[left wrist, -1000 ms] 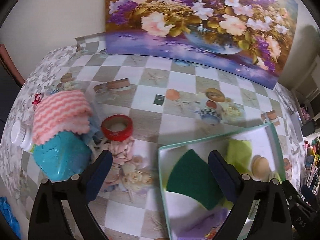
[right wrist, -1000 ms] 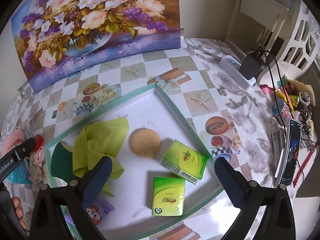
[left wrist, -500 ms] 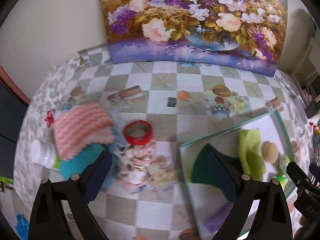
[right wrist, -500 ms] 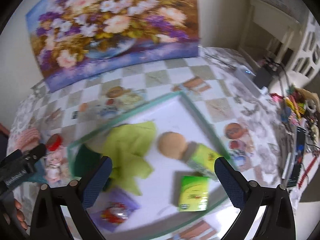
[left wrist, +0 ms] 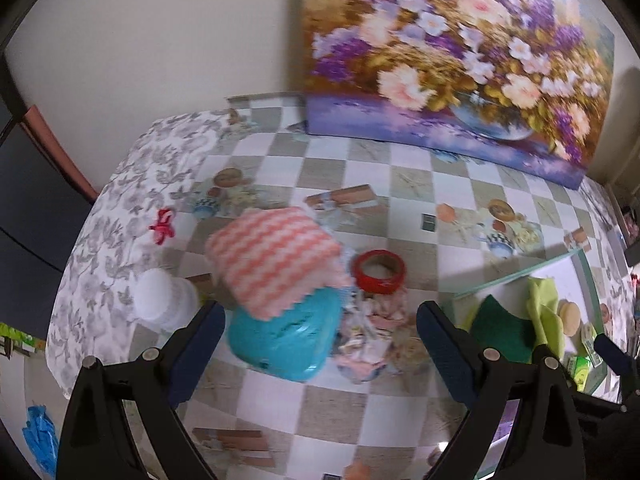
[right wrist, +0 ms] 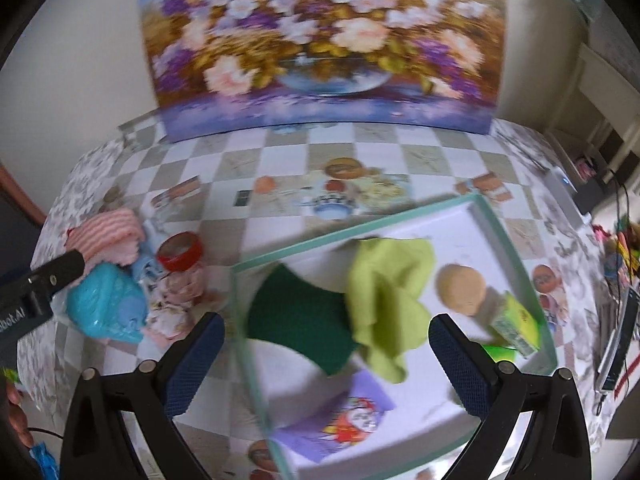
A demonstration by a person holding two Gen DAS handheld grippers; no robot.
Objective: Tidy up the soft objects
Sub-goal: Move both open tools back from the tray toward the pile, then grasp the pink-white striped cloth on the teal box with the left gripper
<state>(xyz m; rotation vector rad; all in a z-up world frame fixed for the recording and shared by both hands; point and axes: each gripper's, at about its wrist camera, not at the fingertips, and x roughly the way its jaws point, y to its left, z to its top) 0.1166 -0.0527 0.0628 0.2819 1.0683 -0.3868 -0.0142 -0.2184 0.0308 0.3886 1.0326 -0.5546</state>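
Observation:
A pink-and-white knitted cloth (left wrist: 276, 254) lies on a turquoise pack (left wrist: 284, 338) at the table's left. My left gripper (left wrist: 320, 344) is open and empty, hovering above that pack. The white tray (right wrist: 492, 220) with a green rim holds a dark green cloth (right wrist: 298, 316), a lime cloth (right wrist: 384, 296), a tan round puff (right wrist: 460, 288), green tissue packs (right wrist: 514, 322) and a purple packet (right wrist: 344, 420). My right gripper (right wrist: 326, 348) is open and empty above the tray's left part. The left gripper's arm (right wrist: 36, 292) shows at the left in the right wrist view.
A red-lidded jar (left wrist: 378, 276) of wrapped sweets lies between the pack and the tray. A white bottle (left wrist: 160, 300) lies left of the pack. A flower painting (left wrist: 460, 60) leans on the back wall. Clutter and a phone (right wrist: 618, 332) sit at the right edge.
My left gripper has swung left, from over the tray to over the turquoise pack and pink cloth. My right gripper has shifted left along the tray. Both stay open.

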